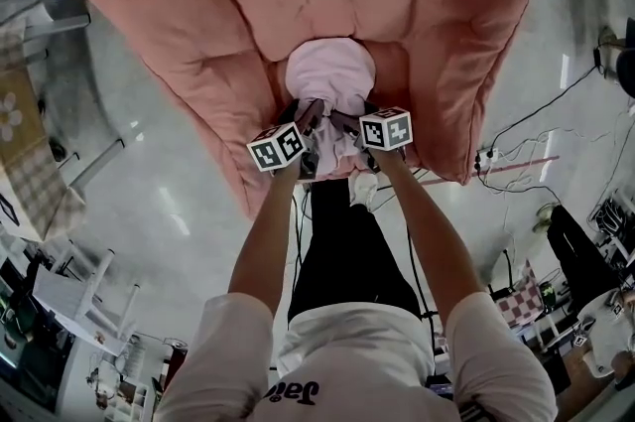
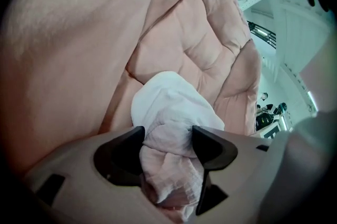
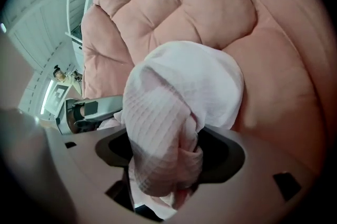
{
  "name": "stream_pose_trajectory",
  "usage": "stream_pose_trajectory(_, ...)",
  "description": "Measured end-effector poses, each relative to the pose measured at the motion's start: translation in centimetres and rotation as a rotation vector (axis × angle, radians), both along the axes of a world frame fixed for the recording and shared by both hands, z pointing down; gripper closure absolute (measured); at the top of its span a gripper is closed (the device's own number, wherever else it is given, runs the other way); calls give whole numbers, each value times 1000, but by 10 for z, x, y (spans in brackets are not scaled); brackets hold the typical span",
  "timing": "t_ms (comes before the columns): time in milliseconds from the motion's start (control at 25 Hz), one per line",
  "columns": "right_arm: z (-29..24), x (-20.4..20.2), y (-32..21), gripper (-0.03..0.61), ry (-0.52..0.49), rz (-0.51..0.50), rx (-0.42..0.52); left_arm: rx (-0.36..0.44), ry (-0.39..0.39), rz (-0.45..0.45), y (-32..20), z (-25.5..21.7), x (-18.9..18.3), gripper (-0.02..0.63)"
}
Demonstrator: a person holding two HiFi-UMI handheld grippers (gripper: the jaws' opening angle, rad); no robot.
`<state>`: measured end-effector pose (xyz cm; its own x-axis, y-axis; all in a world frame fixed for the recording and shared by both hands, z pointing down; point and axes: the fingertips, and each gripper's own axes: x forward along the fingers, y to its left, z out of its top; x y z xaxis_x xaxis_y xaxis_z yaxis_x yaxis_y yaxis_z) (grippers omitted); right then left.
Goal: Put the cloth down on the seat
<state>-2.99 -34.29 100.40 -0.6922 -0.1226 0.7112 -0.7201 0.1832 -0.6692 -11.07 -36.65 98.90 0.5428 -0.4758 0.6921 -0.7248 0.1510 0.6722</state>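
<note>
A pale pink cloth (image 1: 330,72) is bunched on the seat of a big pink cushioned chair (image 1: 198,3), at the middle of the cushion. Both grippers meet at its near edge, side by side. My left gripper (image 1: 310,112) stands wide around a thick wad of the cloth (image 2: 168,107), which touches both pads (image 2: 208,144). My right gripper (image 3: 166,157) has the waffle-weave cloth (image 3: 184,80) draped over it and stuffed between its jaws, which hides the pads. In the right gripper view the left gripper (image 3: 89,109) shows close alongside.
The chair's padded arms (image 1: 476,63) rise on both sides of the seat. Cables (image 1: 516,152) trail over the shiny floor at the right. A table with a checked cover (image 1: 25,162) and a white frame (image 1: 69,291) stand at the left.
</note>
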Motion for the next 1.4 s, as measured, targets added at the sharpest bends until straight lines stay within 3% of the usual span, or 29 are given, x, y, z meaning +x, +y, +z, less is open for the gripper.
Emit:
stream_pose_trajectory(240, -31, 22, 7, 255, 38, 67, 18, 39, -17, 4, 5, -36, -13, 296)
stream_pose_trajectory(560, -106, 53, 17, 255, 31, 86, 163, 162, -69, -15, 24, -120, -21, 295)
stream_pose_trajectory(720, -167, 56, 25, 256, 14, 143, 274, 225, -97, -7, 51, -174, -15, 296)
stream_pose_trajectory(920, -257, 55, 42, 256, 9, 121, 468, 338, -132, 0, 80, -252, 5, 296)
stream_pose_trajectory(1200, -376, 53, 75, 258, -8, 101, 728, 591, -198, 16, 109, -375, 38, 359)
stream_pose_trajectory(1400, -449, 62, 97, 287, 85, 41, 930, 751, -264, 31, 131, -445, 52, 396)
